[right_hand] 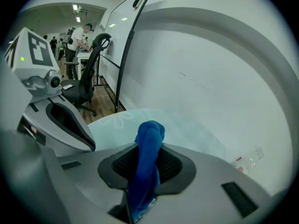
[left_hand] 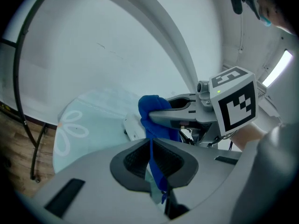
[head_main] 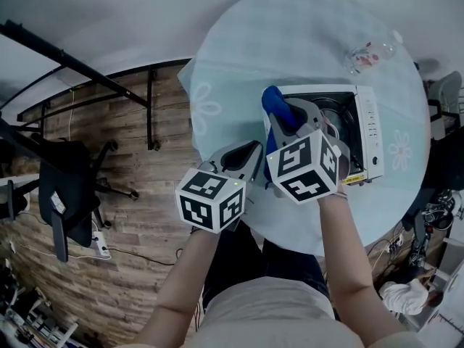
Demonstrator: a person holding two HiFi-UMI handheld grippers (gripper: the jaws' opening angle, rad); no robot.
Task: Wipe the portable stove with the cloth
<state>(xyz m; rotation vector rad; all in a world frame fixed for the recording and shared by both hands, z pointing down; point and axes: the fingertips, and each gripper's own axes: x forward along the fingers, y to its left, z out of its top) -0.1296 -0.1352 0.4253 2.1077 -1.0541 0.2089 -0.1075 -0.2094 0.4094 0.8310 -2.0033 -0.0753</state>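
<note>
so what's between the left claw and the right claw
The blue fabric cloth runs from right claw into left claw; left gripper view shows it.

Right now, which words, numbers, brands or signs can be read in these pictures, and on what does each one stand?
No text is legible in any view.
Portable stove, front panel: small marks, too small to read.
Yellow label at the stove's corner: too blurred to read.
Clear packet: red print, blurred.
Marker cubes: black-and-white square patterns only, no letters.
Cloth: no print visible.
</note>
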